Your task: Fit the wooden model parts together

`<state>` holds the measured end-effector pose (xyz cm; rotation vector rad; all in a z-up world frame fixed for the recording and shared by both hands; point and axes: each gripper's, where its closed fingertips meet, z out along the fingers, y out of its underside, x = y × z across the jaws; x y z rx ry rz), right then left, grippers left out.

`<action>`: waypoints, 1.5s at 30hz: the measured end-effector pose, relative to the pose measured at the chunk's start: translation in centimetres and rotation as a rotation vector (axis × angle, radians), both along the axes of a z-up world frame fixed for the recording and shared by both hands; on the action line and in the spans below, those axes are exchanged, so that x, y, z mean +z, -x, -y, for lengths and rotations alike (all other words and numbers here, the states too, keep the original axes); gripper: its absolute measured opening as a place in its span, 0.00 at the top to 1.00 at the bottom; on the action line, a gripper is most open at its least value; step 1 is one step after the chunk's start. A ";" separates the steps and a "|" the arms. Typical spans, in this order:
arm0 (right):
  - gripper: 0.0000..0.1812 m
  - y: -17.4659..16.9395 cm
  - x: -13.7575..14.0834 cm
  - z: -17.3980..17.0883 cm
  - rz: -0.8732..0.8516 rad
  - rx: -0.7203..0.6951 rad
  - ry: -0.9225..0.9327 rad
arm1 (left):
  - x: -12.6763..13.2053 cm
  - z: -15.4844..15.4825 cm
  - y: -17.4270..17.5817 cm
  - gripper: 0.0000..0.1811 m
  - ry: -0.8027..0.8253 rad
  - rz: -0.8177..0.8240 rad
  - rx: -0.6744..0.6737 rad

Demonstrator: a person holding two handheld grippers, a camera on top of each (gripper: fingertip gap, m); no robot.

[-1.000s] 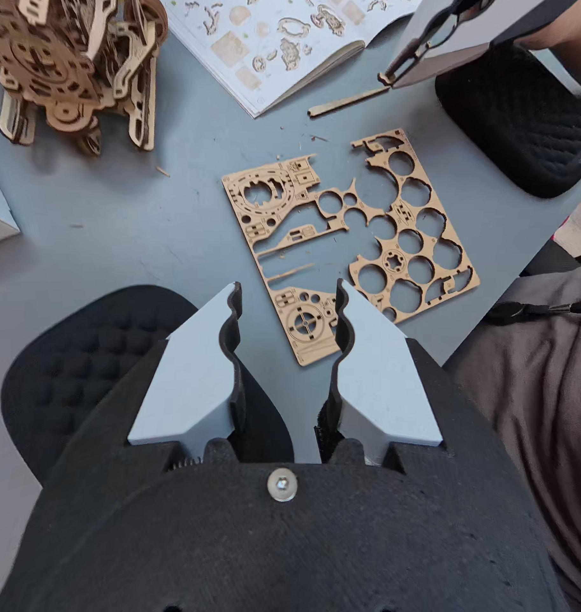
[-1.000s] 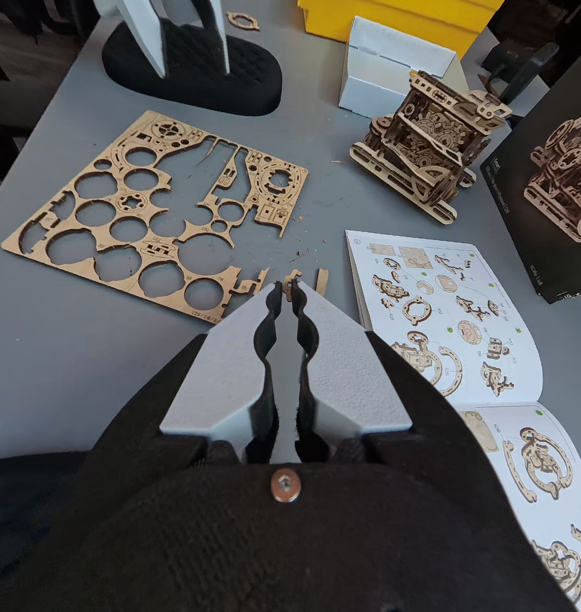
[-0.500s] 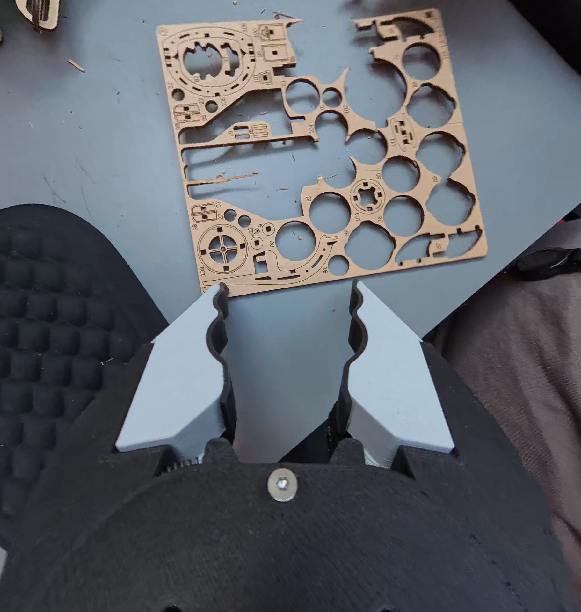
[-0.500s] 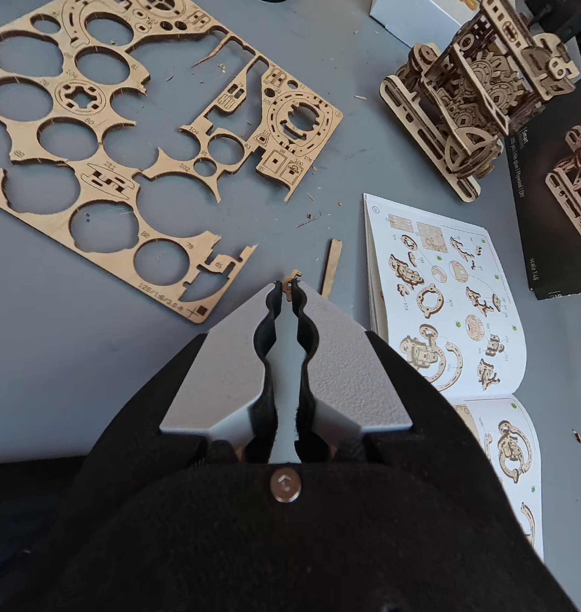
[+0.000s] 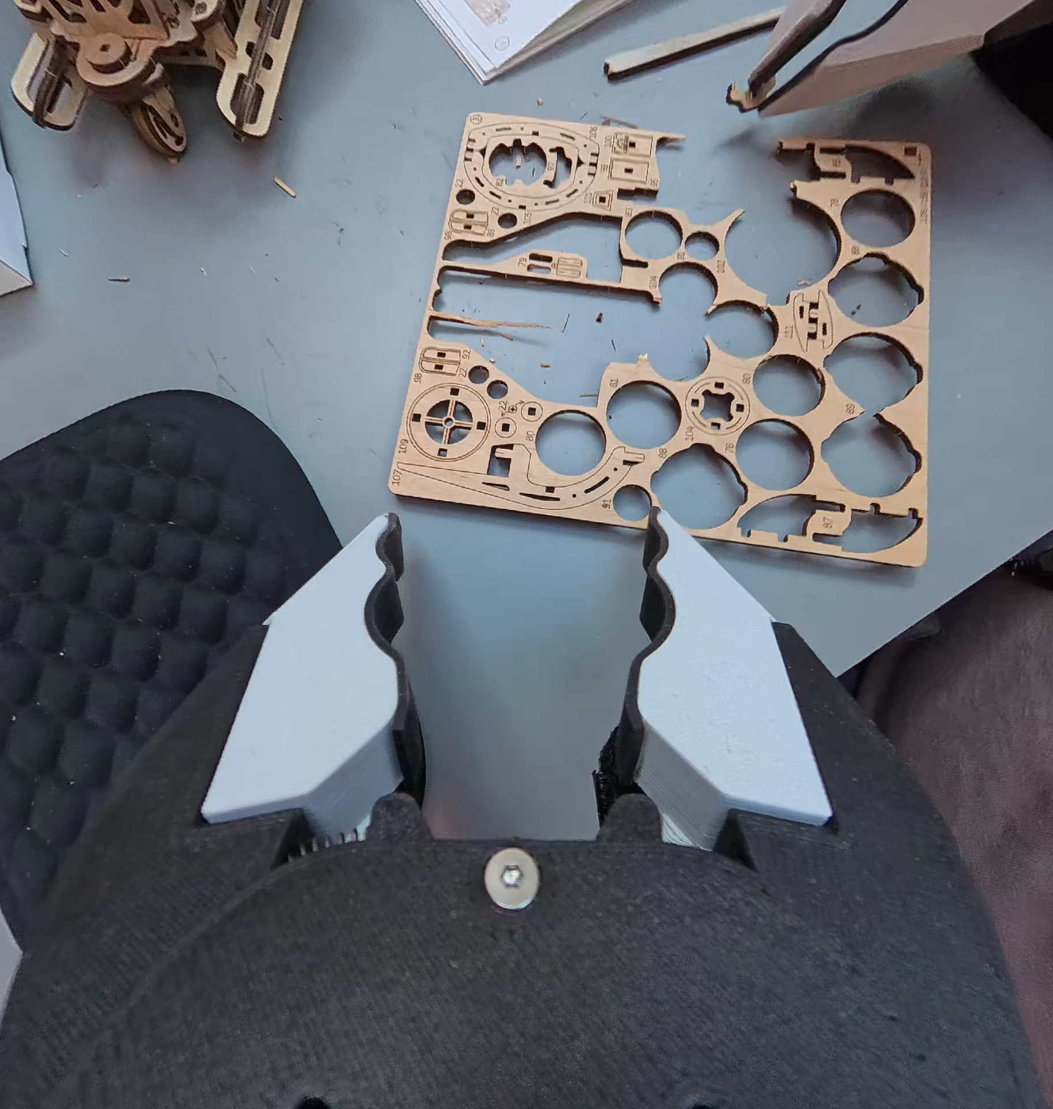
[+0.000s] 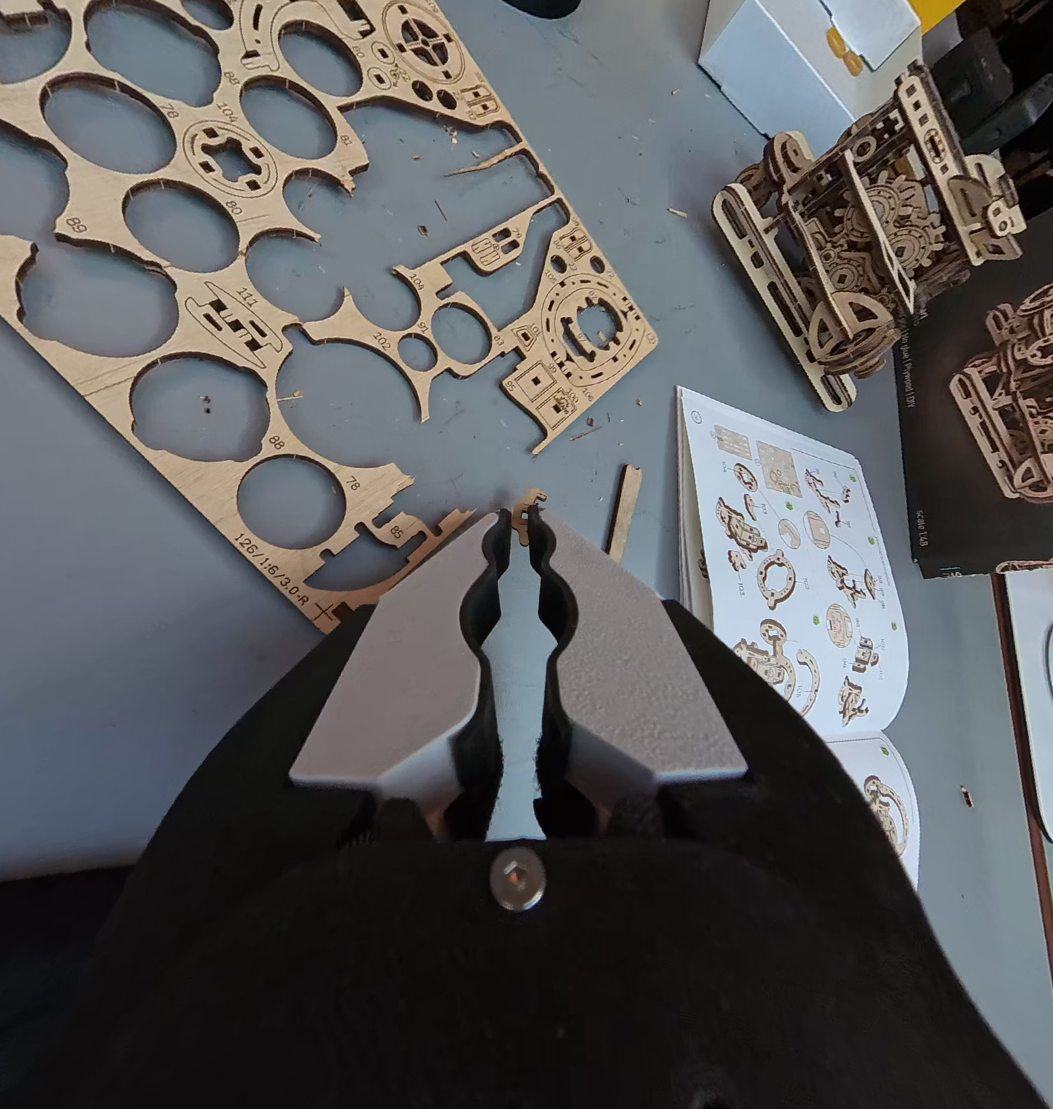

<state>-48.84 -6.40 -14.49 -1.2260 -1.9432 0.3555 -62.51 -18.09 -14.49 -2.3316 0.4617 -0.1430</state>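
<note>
A flat plywood parts sheet (image 5: pixel 770 336) with many punched-out holes lies on the grey table; it also shows in the right wrist view (image 6: pixel 152 240). My left gripper (image 5: pixel 524 522) is open and empty, just short of the sheet's near edge. My right gripper (image 6: pixel 518 519) is shut on a small wooden part (image 6: pixel 527 501) and holds it above the table by the sheet's corner. It shows in the left wrist view (image 5: pixel 752 93) at the top right. A half-built wooden model (image 6: pixel 860 240) stands at the right; it also shows in the left wrist view (image 5: pixel 146 66).
An open instruction booklet (image 6: pixel 794 570) lies right of my right gripper. A loose wooden strip (image 6: pixel 624 510) lies beside it. A black box (image 6: pixel 992 390) and a white box (image 6: pixel 782 78) sit at the right. A black padded rest (image 5: pixel 110 570) lies left. A person's clothed leg (image 5: pixel 992 780) is at the right. The left gripper's tips are roughly 20 cm from the right gripper's. From either gripper's tips it is about 20 cm to the half-built wooden model (image 6: pixel 860 240).
My left gripper has pulled back a little from the sheet and opened slightly wider. My right gripper has moved toward the sheet's corner with the small part still in it.
</note>
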 end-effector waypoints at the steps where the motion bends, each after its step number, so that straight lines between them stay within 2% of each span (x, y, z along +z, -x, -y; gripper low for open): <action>1: 0.98 0.1 0.3 -0.2 -0.022 -0.005 0.001 | 0.6 -0.2 -0.1 0.56 -0.027 0.027 0.009; 5: 0.98 0.5 3.0 0.3 -0.172 0.034 0.007 | 5.7 -1.3 -1.6 0.59 -0.215 0.285 -0.007; 6: 0.98 0.6 4.0 0.7 -0.222 0.058 -0.008 | 7.1 -1.5 -2.2 0.62 -0.250 0.364 -0.020; 8: 0.98 0.7 5.6 2.0 -0.299 0.121 -0.031 | 8.9 -1.7 -4.1 0.75 -0.283 0.535 -0.071; 10: 0.98 0.8 7.1 3.4 -0.363 0.164 -0.061 | 9.3 -2.3 -6.5 0.86 -0.266 0.666 -0.114; 15: 0.98 0.8 8.3 5.7 -0.418 0.224 -0.129 | 8.9 -4.7 -11.2 0.82 -0.151 0.947 -0.145; 19: 0.98 0.8 8.0 5.6 -0.413 0.219 -0.135 | 8.5 -5.9 -12.1 0.83 -0.128 0.949 -0.162; 28: 0.98 0.9 8.4 5.6 -0.447 0.195 -0.049 | 8.5 -6.6 -13.3 0.86 -0.141 0.967 -0.199; 34: 0.98 1.0 8.3 5.7 -0.445 0.187 -0.061 | 8.4 -6.5 -13.8 0.98 -0.133 0.995 -0.240; 38: 0.98 1.0 8.1 5.9 -0.443 0.192 -0.041 | 8.1 -6.4 -13.7 1.00 -0.125 0.957 -0.254; 42: 0.97 0.9 8.1 6.0 -0.434 0.228 -0.049 | 7.8 -6.4 -13.5 1.00 -0.073 0.946 -0.278; 45: 0.94 0.3 7.9 5.7 -0.375 0.262 0.017 | 6.7 -6.0 -13.5 1.00 0.061 0.897 -0.329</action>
